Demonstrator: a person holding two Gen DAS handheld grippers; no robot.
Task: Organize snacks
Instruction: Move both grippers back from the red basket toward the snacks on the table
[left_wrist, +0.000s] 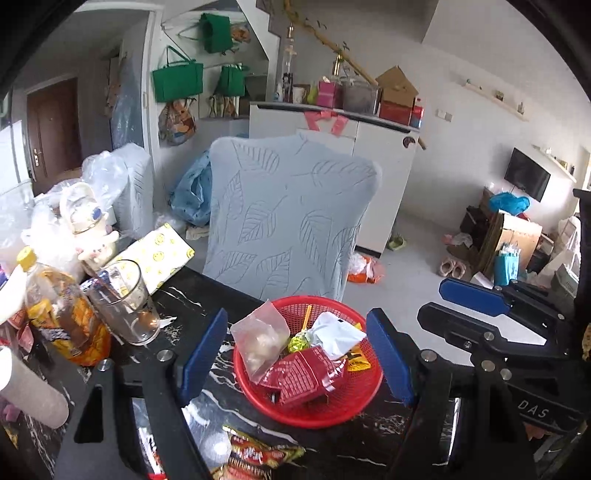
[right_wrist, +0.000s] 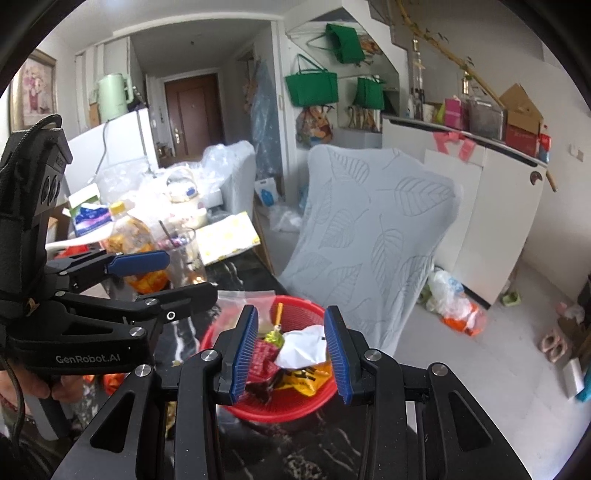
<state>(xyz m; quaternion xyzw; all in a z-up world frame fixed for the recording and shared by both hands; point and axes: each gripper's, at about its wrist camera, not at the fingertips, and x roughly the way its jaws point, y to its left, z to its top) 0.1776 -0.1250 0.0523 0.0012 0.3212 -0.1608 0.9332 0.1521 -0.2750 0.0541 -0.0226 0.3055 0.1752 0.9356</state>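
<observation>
Black marble-patterned surface (left_wrist: 207, 295), cluttered living room behind; inspection runs near to far.

Nearest, at the bottom edge of the left wrist view, a red-and-yellow snack packet (left_wrist: 255, 454) lies on the surface outside the basket. It appears to be the outstanding item.

Left claw (left_wrist: 295, 358): jaws stand well apart, nothing between the pads, framing the basket from above without touching it. Right claw (right_wrist: 291, 350): jaws stand narrower but are not closed; the pads press on nothing and nothing is held. It hangs above the near side of the basket.

Red mesh basket (left_wrist: 354, 402) sits near the far edge of the surface, just before the chair. Contents: a red foil packet (left_wrist: 303, 376), a clear bag of pale pieces (left_wrist: 258, 339) leaning on the left rim, a white wrapper (left_wrist: 336, 336), a yellow-and-black packet (right_wrist: 306, 380), and a lollipop with an orange stick (left_wrist: 300, 339).

Left of the basket stand an empty glass (left_wrist: 125, 302) and a plastic bottle (left_wrist: 59, 310), close together.

Beyond, a chair in a grey leaf-pattern cover (left_wrist: 291, 218), then a white cabinet (left_wrist: 380, 158).

Judgement: both claws are free, so the step in hand is to fetch the loose packet. Recommended: draw the left claw back over it, pinch a flat edge rather than the puffed middle, lift clear of the rim, and release low over the basket centre. Keep clear of the glass.
</observation>
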